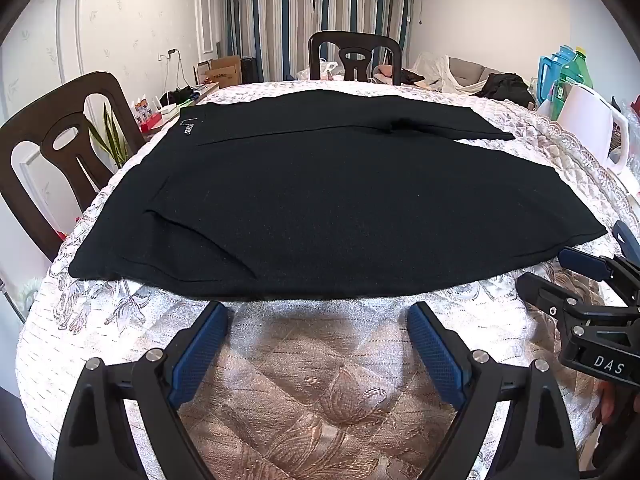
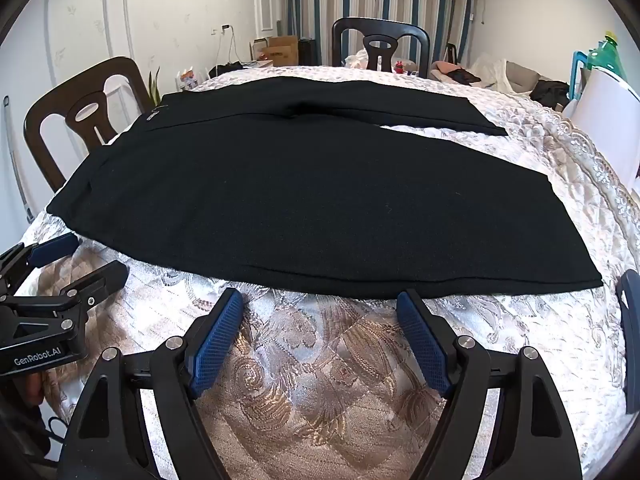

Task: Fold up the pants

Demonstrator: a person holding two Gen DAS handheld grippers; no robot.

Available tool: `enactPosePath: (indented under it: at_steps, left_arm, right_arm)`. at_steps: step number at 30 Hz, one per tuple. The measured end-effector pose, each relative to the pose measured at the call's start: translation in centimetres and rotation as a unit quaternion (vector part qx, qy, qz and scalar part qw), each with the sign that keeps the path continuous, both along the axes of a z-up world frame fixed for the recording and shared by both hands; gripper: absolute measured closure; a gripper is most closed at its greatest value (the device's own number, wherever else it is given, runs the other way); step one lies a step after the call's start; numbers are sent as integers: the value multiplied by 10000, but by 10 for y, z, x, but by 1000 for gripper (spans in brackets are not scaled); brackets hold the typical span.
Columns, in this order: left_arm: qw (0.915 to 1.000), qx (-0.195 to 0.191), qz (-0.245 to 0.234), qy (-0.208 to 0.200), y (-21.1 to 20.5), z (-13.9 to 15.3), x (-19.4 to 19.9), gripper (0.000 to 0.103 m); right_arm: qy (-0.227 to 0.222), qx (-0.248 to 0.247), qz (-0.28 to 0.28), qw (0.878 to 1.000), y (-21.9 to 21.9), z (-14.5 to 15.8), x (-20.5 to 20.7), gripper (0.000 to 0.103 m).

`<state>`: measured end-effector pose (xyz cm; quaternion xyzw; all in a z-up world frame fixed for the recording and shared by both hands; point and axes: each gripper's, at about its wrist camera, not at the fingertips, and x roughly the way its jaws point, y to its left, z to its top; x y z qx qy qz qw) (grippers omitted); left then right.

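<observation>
Nearest, two grippers hover wide open, holding nothing: the left gripper (image 1: 318,316) and right gripper (image 2: 320,302) sit just short of the near edge of one pair of black pants (image 1: 320,200). Both legs lie flat on the quilted table (image 1: 320,380). Folding looks unstarted; next, each must pinch that edge. Beyond stand two dark chairs (image 1: 354,54).
</observation>
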<state>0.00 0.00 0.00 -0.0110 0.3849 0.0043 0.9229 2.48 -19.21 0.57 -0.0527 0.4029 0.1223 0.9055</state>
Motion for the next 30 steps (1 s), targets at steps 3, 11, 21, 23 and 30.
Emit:
enactPosePath:
  at_steps: [3, 11, 21, 23, 30]
  left_arm:
    - [10000, 5, 0, 7, 0, 0, 0, 10]
    - [9997, 3, 210, 82, 2, 0, 1, 10]
    - [9995, 13, 288, 110, -2, 0, -1, 10]
    - [9995, 22, 285, 113, -2, 0, -1, 10]
    - [9996, 15, 281, 94, -1, 0, 0, 10]
  right_arm:
    - [1, 1, -2, 10000, 0, 0, 0, 24]
    - [1, -4, -5, 10000, 0, 0, 0, 24]
    - [-14, -2, -7, 10000, 0, 1, -1, 24]
    - [-14, -2, -8, 10000, 0, 1, -1, 24]
    - [-18, 0, -8, 10000, 0, 1, -1, 24]
